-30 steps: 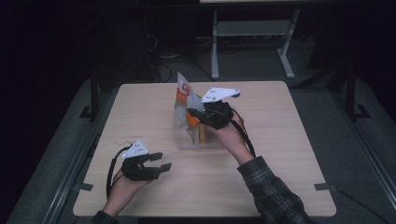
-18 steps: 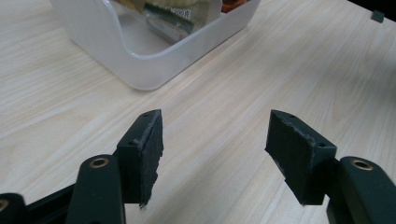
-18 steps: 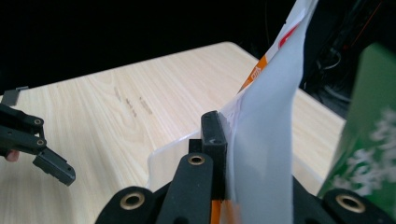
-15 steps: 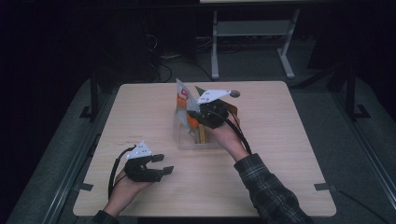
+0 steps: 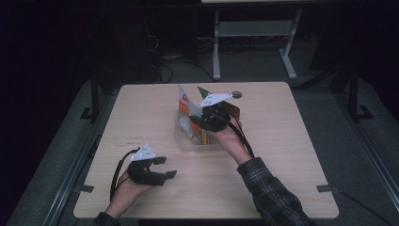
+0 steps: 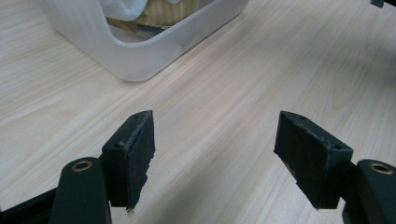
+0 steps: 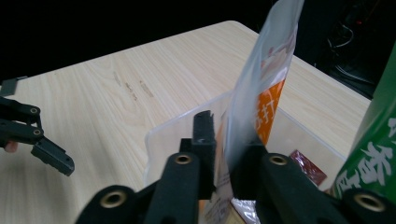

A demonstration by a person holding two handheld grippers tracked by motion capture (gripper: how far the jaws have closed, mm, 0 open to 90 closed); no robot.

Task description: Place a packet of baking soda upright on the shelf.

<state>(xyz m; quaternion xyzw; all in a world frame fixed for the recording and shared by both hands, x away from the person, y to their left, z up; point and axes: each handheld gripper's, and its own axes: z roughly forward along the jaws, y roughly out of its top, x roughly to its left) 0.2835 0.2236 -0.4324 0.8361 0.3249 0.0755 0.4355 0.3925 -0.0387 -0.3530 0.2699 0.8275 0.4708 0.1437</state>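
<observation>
Right gripper view: the pouch point(image 7: 261, 93) is flanked by the right claw point(image 7: 224, 140), just opening, above the bin point(image 7: 163, 135); the left claw point(image 6: 215, 154) is held open over the worktop point(image 6: 261, 60).

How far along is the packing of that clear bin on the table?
Done: the clear bin already holds a green packet and other packets. In hand: the right gripper has an orange-and-white pouch standing in the bin between its jaws, which have just begun opening. Left: letting go fully and pulling clear. The left gripper waits open, empty, over the table.
</observation>
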